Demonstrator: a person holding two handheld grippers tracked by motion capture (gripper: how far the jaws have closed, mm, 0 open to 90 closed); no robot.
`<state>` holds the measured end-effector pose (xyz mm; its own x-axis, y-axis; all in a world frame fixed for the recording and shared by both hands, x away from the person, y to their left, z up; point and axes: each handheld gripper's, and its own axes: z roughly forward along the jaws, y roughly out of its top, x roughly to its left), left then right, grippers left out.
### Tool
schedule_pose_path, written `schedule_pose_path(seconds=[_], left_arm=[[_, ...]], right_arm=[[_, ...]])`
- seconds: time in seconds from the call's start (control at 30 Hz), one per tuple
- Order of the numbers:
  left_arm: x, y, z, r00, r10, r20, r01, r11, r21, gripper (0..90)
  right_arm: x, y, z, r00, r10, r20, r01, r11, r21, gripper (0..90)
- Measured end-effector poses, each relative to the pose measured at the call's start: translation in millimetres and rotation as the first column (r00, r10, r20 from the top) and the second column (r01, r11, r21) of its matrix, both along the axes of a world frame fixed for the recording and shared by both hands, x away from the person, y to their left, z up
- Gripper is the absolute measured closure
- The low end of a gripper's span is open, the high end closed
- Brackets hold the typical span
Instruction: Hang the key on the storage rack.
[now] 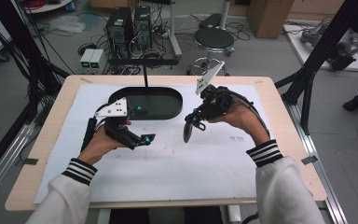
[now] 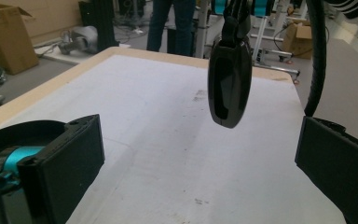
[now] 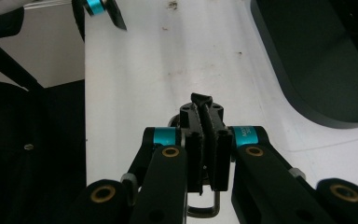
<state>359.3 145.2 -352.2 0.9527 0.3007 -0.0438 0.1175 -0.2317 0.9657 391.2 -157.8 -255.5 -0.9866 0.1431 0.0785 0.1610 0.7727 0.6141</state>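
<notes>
My right gripper [image 1: 195, 120] is shut on the handle of a glossy black oval utensil [image 1: 188, 132], which hangs bowl-down just above the white mat [image 1: 168, 163]. In the right gripper view the two jaws [image 3: 205, 144] press together on its ribbed black handle [image 3: 201, 101]. The left gripper view looks at that oval bowl [image 2: 229, 84] from the side, hanging in the air beyond my left gripper [image 2: 198, 168]. My left gripper [image 1: 141, 139] is open, its pads wide apart with nothing between them, left of the utensil and low over the mat.
A black oval tray [image 1: 163, 109] lies at the back of the mat, with a thin black stand [image 1: 145, 77] rising behind it. The wooden table edge [image 1: 46, 135] frames the mat. A stool [image 1: 213, 39], computer towers [image 1: 129, 25] and black frame posts [image 1: 321, 46] stand beyond the table.
</notes>
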Motion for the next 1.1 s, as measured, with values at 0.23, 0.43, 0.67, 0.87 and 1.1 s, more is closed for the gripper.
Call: schedule_pose_path(seconds=[0.23, 0.43, 0.67, 0.87, 1.1], left_arm=[[5.2, -18.3, -1.0, 0.9989, -0.044, -0.014, 0.045, 0.9984, 0.033, 1.7], [6.4, -32.4, -0.5, 0.9942, -0.103, -0.031, 0.104, 0.9936, 0.045, 1.7], [6.5, -37.8, -2.5, 0.9913, -0.124, -0.044, 0.127, 0.9900, 0.062, 1.9], [6.0, -41.3, -4.6, 0.9873, -0.149, -0.055, 0.152, 0.9863, 0.063, 4.1], [4.4, -46.0, -6.2, 0.9821, -0.179, -0.059, 0.183, 0.9803, 0.075, 8.0]], right_arm=[[-2.6, 12.6, 2.8, 0.9990, 0.046, -0.004, -0.045, 0.9988, 0.016, 87.7], [-3.7, 21.9, 4.0, 0.9971, 0.076, -0.009, -0.076, 0.9967, 0.029, 87.7], [-5.6, 31.1, 3.7, 0.9921, 0.125, 0.003, -0.125, 0.9906, 0.056, 87.7], [-4.7, 39.7, 0.5, 0.9873, 0.159, -0.006, -0.158, 0.9857, 0.059, 87.7], [-4.3, 47.8, -0.8, 0.9827, 0.185, -0.013, -0.184, 0.9807, 0.067, 87.6]])
